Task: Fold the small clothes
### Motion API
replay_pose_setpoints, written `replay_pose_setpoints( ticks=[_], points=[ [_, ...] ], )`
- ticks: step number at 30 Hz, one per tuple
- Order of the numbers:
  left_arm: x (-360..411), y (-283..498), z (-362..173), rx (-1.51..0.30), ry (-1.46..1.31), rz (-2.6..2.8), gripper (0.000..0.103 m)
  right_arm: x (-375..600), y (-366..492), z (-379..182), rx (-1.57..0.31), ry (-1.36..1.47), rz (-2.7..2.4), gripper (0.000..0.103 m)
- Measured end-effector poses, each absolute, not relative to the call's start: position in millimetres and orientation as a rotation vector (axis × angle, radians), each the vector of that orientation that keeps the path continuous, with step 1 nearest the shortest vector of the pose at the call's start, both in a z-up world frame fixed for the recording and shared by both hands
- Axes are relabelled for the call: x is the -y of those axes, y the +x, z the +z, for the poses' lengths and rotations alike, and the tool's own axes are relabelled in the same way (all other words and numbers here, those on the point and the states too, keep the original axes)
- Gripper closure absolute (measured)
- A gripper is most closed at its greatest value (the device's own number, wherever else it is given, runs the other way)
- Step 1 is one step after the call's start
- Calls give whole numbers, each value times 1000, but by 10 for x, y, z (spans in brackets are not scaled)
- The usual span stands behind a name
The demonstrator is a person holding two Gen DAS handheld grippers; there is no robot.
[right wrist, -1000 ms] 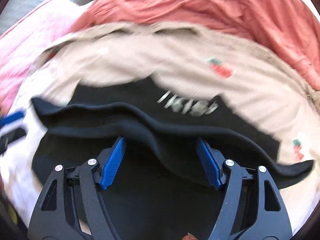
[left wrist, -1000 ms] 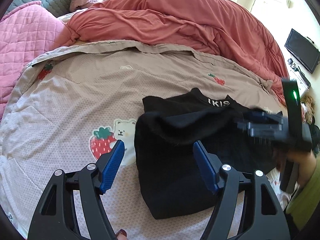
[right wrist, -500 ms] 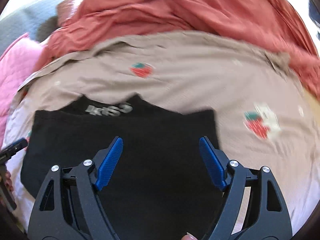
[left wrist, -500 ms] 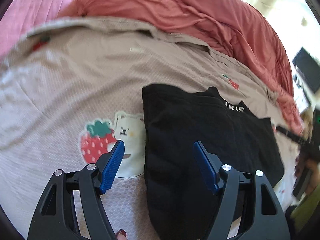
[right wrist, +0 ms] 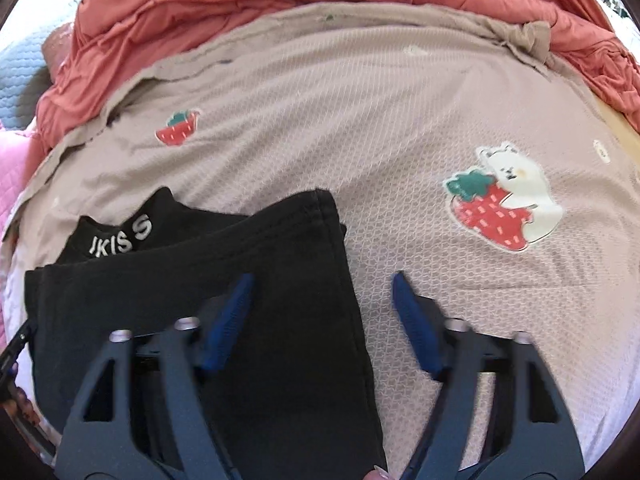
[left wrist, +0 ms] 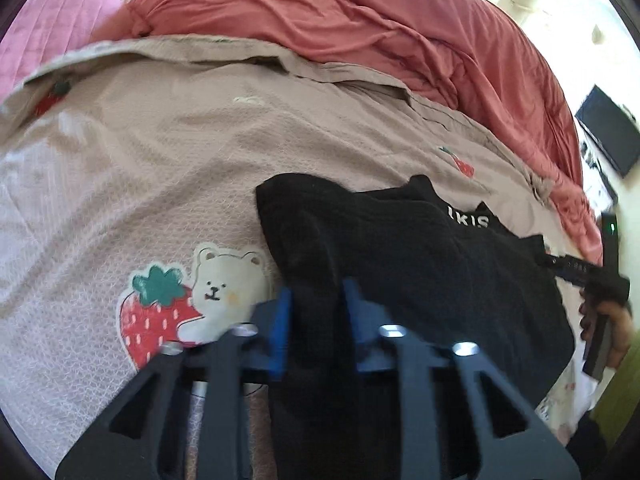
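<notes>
- Left wrist view: the left gripper (left wrist: 314,322) is clenched on the left edge of the black garment (left wrist: 420,276). Its jaws have just been closing, and a ridge of dark cloth is now bunched between the blue pads (left wrist: 280,332), where a second ago they stood wide above the fabric.
- The garment lies on the beige bedspread (left wrist: 200,160), near its front edge, just beside the printed bear (left wrist: 224,280). A white-lettered waistband (left wrist: 468,220) points toward the far edge, where the red duvet (left wrist: 360,32) is heaped.
- At the right edge of this view, the right gripper (left wrist: 576,270) shows dimly in a hand (left wrist: 608,324); its jaws cannot be read from here.
- Right wrist view: the right gripper (right wrist: 320,316) hangs released over the garment's (right wrist: 200,280) right edge. Its jaws have just been closing, yet a clear gap remains: one pad (right wrist: 228,320) is over the cloth, the other over the bare bedspread (right wrist: 400,140), with the hem between them.
- A second ago this gripper was over the garment's middle; it has swung out to the side edge.
- Judgement: one side is now held and the other nearly so, so the next fold probably cannot start until the right jaws bite. The garment looks already doubled once.
</notes>
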State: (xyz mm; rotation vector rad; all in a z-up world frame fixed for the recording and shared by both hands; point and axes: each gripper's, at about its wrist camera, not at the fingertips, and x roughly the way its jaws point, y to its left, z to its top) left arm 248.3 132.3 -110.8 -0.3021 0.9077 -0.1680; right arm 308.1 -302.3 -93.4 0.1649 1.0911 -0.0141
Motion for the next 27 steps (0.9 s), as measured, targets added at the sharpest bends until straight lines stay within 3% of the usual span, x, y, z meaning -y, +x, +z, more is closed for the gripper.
replay_pose_setpoints(
  ticks=[1,3,6,10,14,21,23,27],
  points=[
    [-1278,2472,-1061,-890,-265,-163,92,3007,3066,-931,-1081,168,5,84],
    [-1249,2444,-956,-848,-231,-167,94,2953,3027,-869,-1051,139,12,93],
    [-1240,2408,-774,-781,-217,-172,94,2971,2951,-700,-986,139,26,99],
    [-1161,2461,-660,-745,-172,-188,94,3114,2953,-564,-924,161,13,99],
    [-1108,2594,-843,-831,-133,-151,94,3135,3030,-688,-963,146,-17,98],
    [-1130,2633,-1011,-900,-122,-123,92,3014,3053,-931,-1006,48,-68,91],
    [-1132,2626,-1019,-902,-127,-122,92,3020,3050,-907,-1007,22,-85,82],
    [-1144,2624,-1010,-906,-138,-118,92,3039,2963,-793,-982,-18,-107,53]
  ],
)
